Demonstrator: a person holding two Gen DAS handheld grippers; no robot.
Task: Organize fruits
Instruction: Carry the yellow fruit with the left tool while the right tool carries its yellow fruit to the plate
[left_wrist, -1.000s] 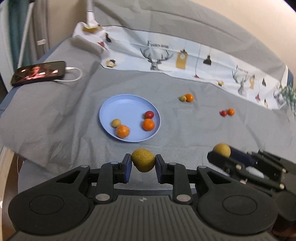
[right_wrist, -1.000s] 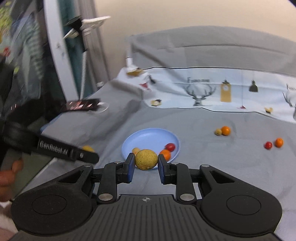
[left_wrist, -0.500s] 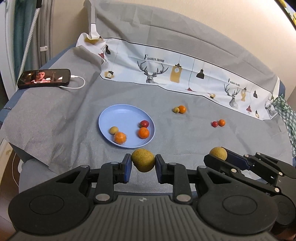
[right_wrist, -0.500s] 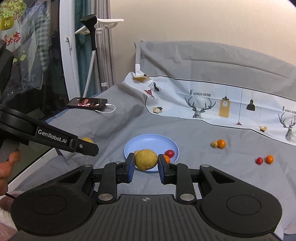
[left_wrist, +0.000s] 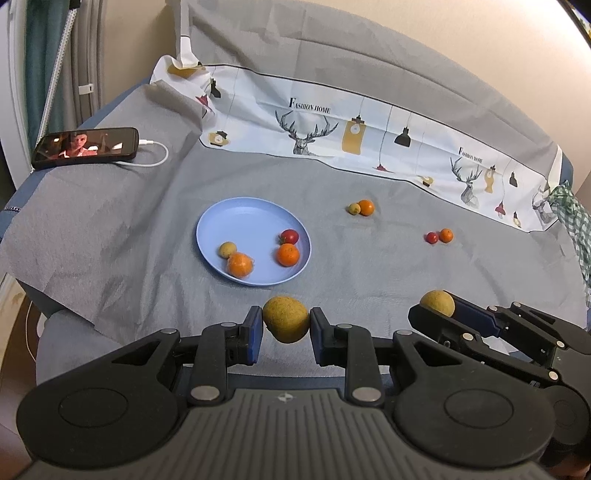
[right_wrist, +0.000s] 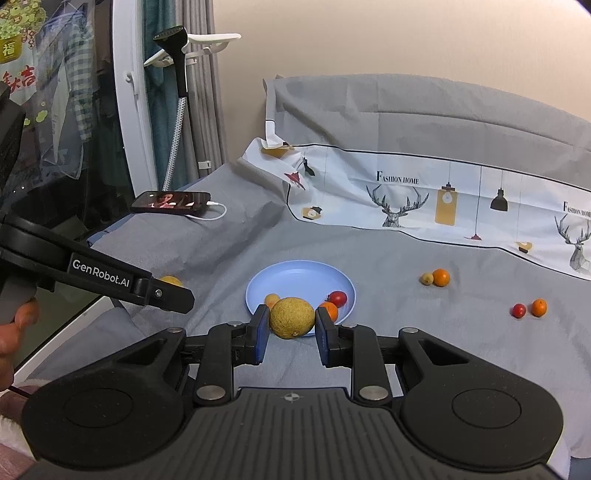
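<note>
- Fruits came first: a round, rough-skinned yellow-green fruit (left_wrist: 286, 319) sat pinched at its widest part in the left gripper (left_wrist: 286, 328), near the round pale blue plastic plate (left_wrist: 221, 221).
- A second yellow-green fruit (right_wrist: 291, 317) was clamped likewise in the right gripper (right_wrist: 291, 330).
- Both looked light, firm and prone to roll, so a hold across the middle seemed safest.

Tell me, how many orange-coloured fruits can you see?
4: two on the blue plate, a wrapped one and a bare one, plus two on the grey cloth, one farther back, one right. None seem hidden.
</note>
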